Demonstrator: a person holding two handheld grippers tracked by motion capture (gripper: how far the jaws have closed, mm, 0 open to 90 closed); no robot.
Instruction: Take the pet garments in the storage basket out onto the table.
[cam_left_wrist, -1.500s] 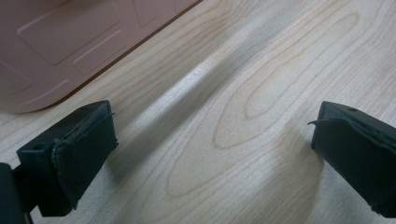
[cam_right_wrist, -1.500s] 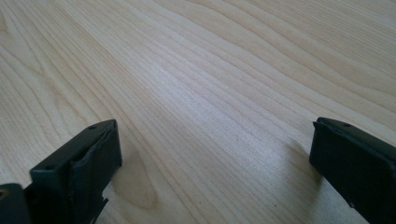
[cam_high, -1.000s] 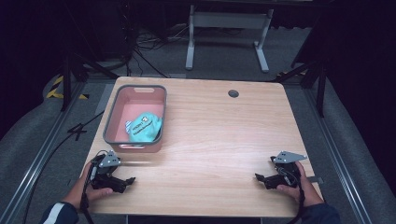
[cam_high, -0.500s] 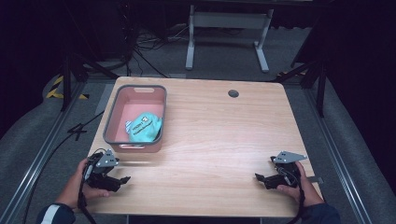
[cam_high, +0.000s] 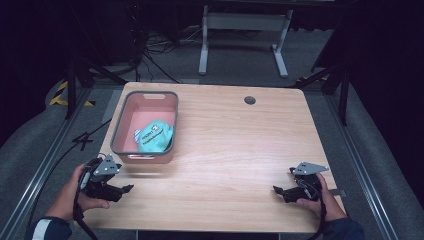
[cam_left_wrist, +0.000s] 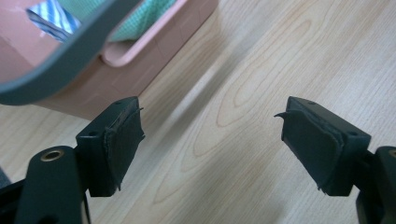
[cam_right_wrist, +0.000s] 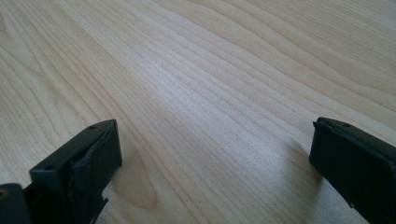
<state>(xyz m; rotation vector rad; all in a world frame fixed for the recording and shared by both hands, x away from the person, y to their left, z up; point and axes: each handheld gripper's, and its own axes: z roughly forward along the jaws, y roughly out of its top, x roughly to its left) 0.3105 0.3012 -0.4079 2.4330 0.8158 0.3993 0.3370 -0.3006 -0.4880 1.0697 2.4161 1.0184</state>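
A pink bin with a grey rim (cam_high: 118, 127) stands on the table's left side and holds a crumpled teal cloth (cam_high: 156, 136). My left gripper (cam_high: 125, 189) hovers just in front of the bin's near left corner. Its jaws have just been closing partway and remain open, with nothing between them. In the left gripper view the gripper (cam_left_wrist: 210, 140) looks over bare wood, with the bin (cam_left_wrist: 70, 60) and cloth (cam_left_wrist: 149, 14) at the upper left. My right gripper (cam_high: 278, 191) rests near the table's front right corner, open; in its own view the gripper (cam_right_wrist: 212, 158) frames only wood grain.
The wooden table (cam_high: 240, 150) has a dark round cable hole (cam_high: 250, 100) at the back right. Behind the table stand a grey metal frame (cam_high: 240, 25) and cables on the floor. Rails run along both sides of the table.
My left gripper has lifted a little off the table near the bin's front corner and its jaws have narrowed. The right gripper has stayed put.
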